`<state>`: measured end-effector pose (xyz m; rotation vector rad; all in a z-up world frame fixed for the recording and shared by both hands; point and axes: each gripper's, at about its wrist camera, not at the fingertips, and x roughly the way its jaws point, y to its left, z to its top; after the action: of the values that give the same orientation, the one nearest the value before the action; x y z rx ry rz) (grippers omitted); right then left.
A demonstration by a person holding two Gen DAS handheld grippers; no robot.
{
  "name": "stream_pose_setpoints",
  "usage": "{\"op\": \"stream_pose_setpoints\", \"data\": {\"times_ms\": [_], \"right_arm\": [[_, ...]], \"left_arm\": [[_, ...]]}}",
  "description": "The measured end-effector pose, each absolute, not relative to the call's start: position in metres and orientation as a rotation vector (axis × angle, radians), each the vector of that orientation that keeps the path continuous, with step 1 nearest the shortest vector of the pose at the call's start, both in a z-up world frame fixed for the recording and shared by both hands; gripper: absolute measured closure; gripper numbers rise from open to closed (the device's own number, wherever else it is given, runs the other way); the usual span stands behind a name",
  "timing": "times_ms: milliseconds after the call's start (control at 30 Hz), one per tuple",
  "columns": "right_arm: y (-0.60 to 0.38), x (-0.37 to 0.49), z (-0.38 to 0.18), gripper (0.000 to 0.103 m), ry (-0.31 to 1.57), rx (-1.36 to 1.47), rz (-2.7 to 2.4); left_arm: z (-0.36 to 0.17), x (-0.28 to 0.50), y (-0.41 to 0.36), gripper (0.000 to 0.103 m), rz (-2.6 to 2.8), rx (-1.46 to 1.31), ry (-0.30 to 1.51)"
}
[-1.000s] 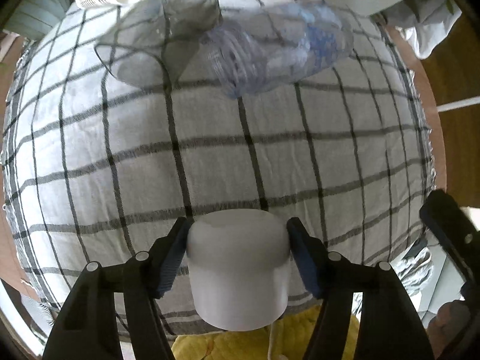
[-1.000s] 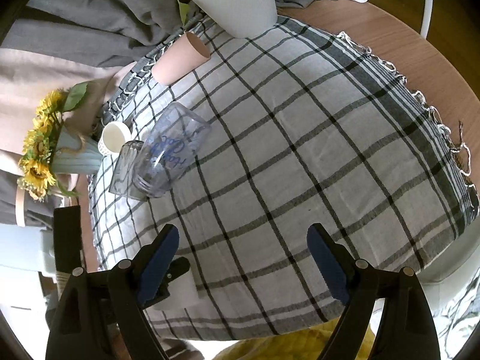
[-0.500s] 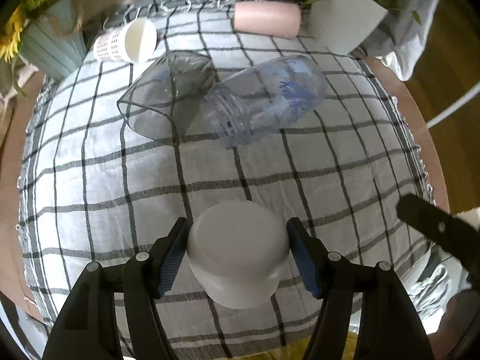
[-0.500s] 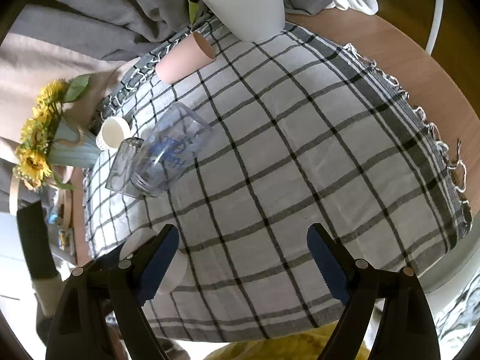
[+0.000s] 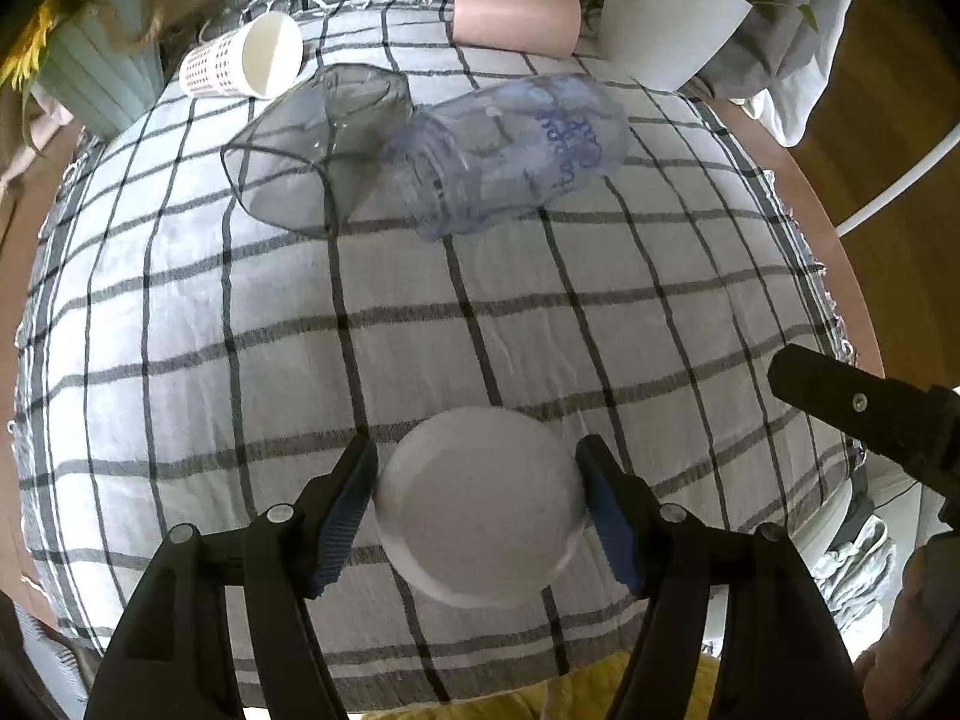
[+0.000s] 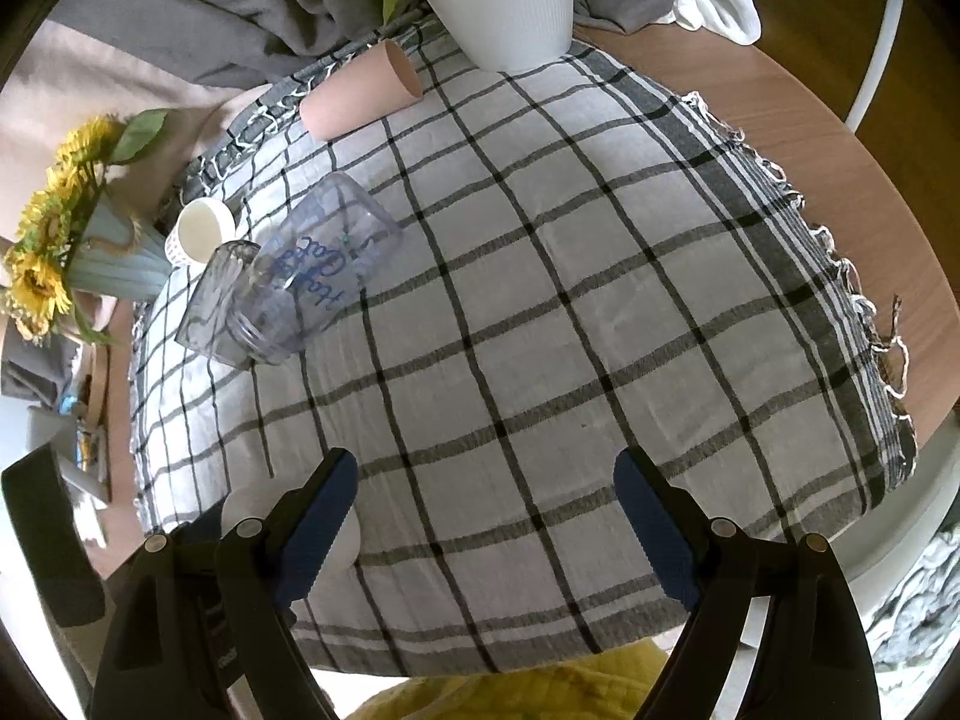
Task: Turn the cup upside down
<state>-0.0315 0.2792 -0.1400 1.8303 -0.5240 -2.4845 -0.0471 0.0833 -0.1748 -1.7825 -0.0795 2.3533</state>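
Observation:
My left gripper (image 5: 477, 498) is shut on a plain white cup (image 5: 480, 504), held over the near part of the checked cloth with its flat base turned toward the camera. A sliver of that cup (image 6: 348, 534) shows behind the left finger in the right wrist view. My right gripper (image 6: 486, 516) is open and empty above the cloth's near edge, to the right of the left gripper. Its black body (image 5: 870, 414) shows at the right of the left wrist view.
On the checked tablecloth (image 5: 540, 312) lie a clear dark glass (image 5: 300, 168), a clear jar with blue lettering (image 5: 516, 156), a white dotted cup (image 5: 246, 63) and a pink cup (image 5: 516, 12). A white plant pot (image 5: 672, 30) and a sunflower vase (image 6: 102, 258) stand at the back.
My left gripper has tilted down with the white cup, so its side no longer shows and its flat end faces the camera. The right gripper shifted slightly.

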Motion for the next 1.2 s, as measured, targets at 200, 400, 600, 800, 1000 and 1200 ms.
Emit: {"op": "stream_pose_setpoints", "data": {"times_ms": [200, 400, 600, 800, 1000, 1200], "right_arm": [[0.279, -0.027, -0.138, 0.016, -0.52, 1.843, -2.497], [0.279, -0.017, -0.109, 0.013, -0.545, 1.727, -2.571], [0.255, -0.006, -0.066, 0.012, -0.392, 1.527, -2.692], [0.219, 0.02, -0.04, 0.01, -0.254, 1.345, -2.743], [0.189, 0.056, -0.026, 0.01, -0.165, 1.218, -2.82], [0.17, 0.086, -0.016, 0.009, -0.098, 1.121, -2.86]], "left_arm": [[-0.165, -0.047, 0.079, 0.025, 2.39, -1.747, -0.105], [-0.114, -0.03, 0.056, 0.008, 2.576, -1.582, -0.166], [-0.073, -0.007, 0.014, 0.003, 2.843, -1.446, -0.135], [-0.048, 0.026, -0.017, 0.0, 2.956, -1.314, -0.086], [-0.039, 0.048, -0.034, 0.0, 2.986, -1.243, -0.048], [-0.035, 0.065, -0.042, 0.0, 3.016, -1.21, -0.005]]}}
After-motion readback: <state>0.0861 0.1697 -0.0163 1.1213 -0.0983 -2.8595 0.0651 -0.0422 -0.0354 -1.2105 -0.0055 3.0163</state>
